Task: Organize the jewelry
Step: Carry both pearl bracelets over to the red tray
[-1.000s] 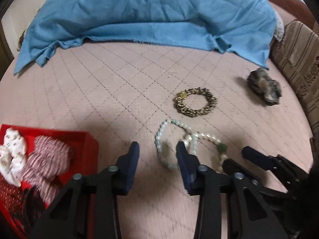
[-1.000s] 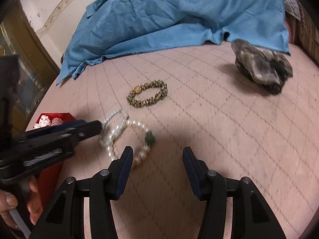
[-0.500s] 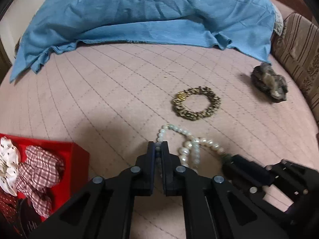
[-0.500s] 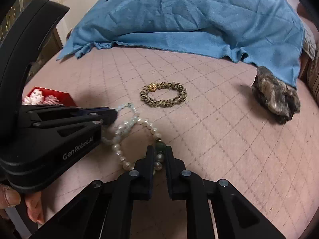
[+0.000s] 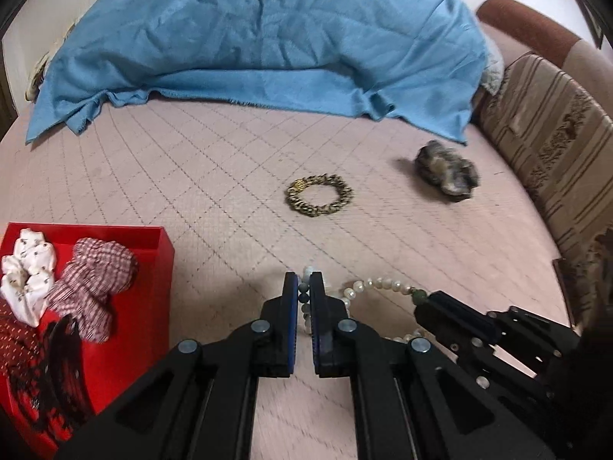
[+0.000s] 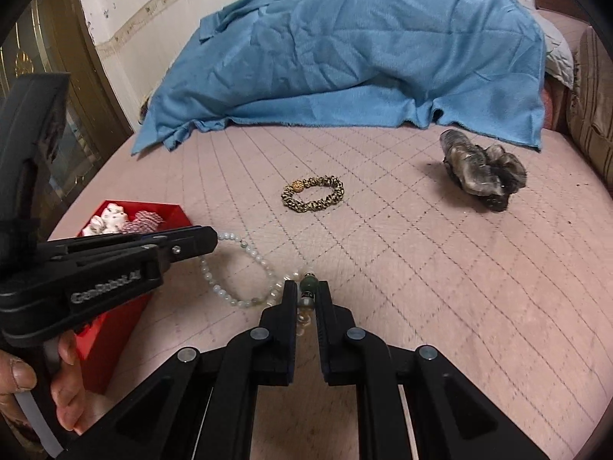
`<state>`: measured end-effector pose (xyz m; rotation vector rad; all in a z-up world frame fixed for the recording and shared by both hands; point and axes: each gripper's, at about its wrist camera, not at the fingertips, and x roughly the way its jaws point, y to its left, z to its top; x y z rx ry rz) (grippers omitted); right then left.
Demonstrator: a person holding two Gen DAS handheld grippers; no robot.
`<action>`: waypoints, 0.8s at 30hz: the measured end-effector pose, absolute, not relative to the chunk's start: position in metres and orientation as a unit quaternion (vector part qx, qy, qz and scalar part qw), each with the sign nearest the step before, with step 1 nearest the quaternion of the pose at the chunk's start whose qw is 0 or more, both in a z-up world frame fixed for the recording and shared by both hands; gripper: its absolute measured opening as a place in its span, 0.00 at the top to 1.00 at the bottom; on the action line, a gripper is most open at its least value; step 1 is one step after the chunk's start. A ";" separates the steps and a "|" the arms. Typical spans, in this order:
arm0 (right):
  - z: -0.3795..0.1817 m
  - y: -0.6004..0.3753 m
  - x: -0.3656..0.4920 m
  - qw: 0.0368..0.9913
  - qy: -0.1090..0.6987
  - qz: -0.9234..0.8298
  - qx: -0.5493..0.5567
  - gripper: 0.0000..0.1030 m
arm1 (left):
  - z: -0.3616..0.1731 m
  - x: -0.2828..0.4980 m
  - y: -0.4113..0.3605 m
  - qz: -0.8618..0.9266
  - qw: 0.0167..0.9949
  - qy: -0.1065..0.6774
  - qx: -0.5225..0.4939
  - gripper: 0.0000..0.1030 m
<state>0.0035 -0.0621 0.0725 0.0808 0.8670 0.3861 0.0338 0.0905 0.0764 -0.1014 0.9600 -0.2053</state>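
We pinch the pale bead bracelet (image 6: 230, 268) in our left gripper (image 5: 302, 295) and the pearl strand (image 5: 379, 283) in our right gripper (image 6: 306, 295) – likely to untangle them – red tray (image 5: 126, 230) at nine o'clock.

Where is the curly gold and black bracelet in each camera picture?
Left wrist view: the gold and black bracelet lies flat on the pink quilt, right of center, beyond the shut fingertips.
Right wrist view: the same bracelet lies near center, above the fingertips.
Shared landmark: the blue blanket heaped behind it.
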 end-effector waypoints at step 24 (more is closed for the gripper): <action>0.131 -0.047 -0.087 0.898 0.382 0.215 0.043 0.90 | 0.159 -0.106 0.162 -0.071 0.913 0.391 -0.095 0.95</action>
